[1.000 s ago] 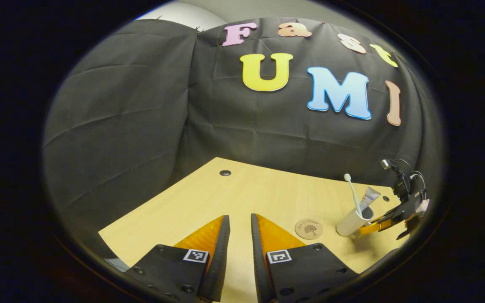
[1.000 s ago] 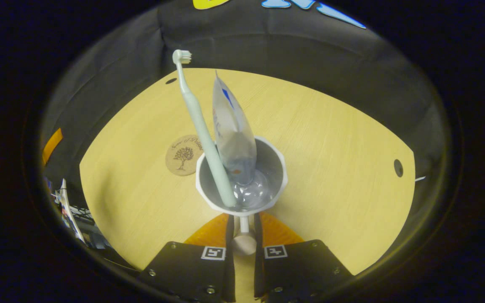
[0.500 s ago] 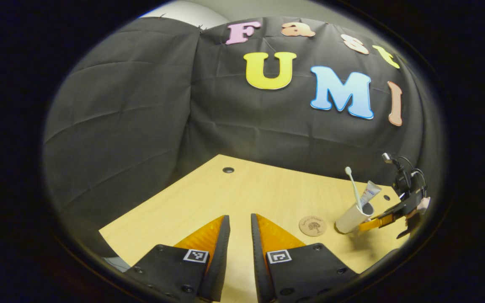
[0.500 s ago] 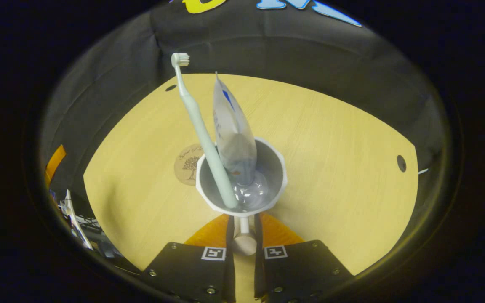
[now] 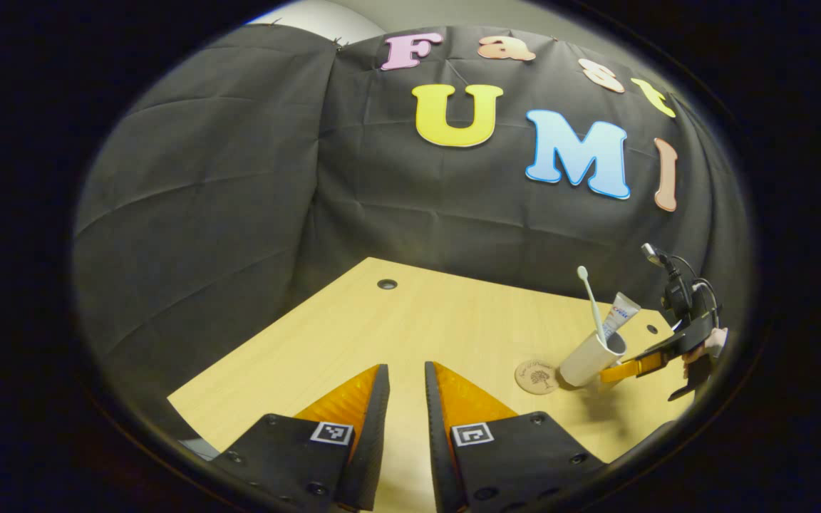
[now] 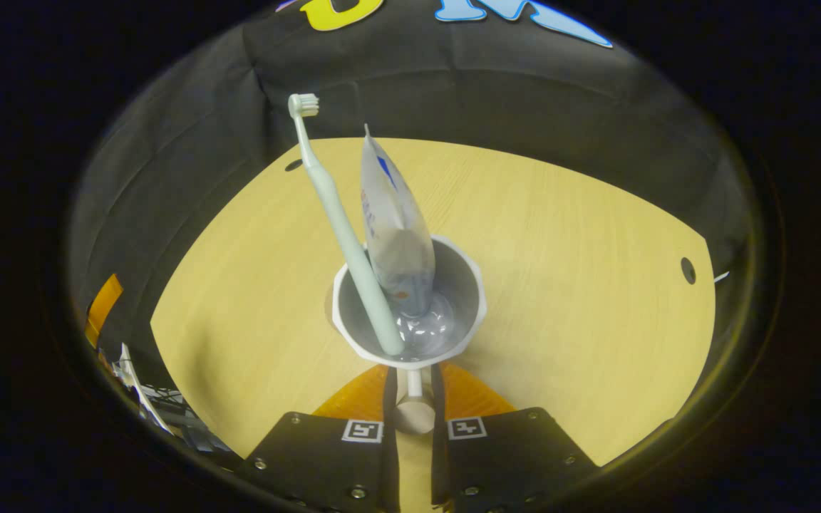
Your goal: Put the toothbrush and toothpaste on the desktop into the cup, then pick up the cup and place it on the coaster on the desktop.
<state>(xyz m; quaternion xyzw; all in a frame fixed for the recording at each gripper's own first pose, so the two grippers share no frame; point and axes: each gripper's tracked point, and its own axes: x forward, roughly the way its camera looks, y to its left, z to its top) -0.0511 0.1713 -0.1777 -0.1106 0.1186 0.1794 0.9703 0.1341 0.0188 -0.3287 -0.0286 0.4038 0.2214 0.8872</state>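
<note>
**Cup gripped by its handle, just beside the coaster**

Right gripper (image 6: 414, 399) closed on the handle of the white cup (image 6: 453, 285), both fingers pressing it. Toothbrush (image 6: 332, 214) and toothpaste (image 6: 393, 228) standing inside, leaning toward the desktop's (image 6: 581, 249) far edge. In the left gripper view, cup (image 5: 585, 360) tilted, touching or overlapping the coaster (image 5: 535, 377) near the desktop's right edge. Left gripper (image 5: 407, 399) slightly open, empty, over the near edge

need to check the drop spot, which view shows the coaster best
The left gripper view: the coaster lies in plain sight on the desk, beside the cup. In the right gripper view the cup covers nearly all of it.
</note>
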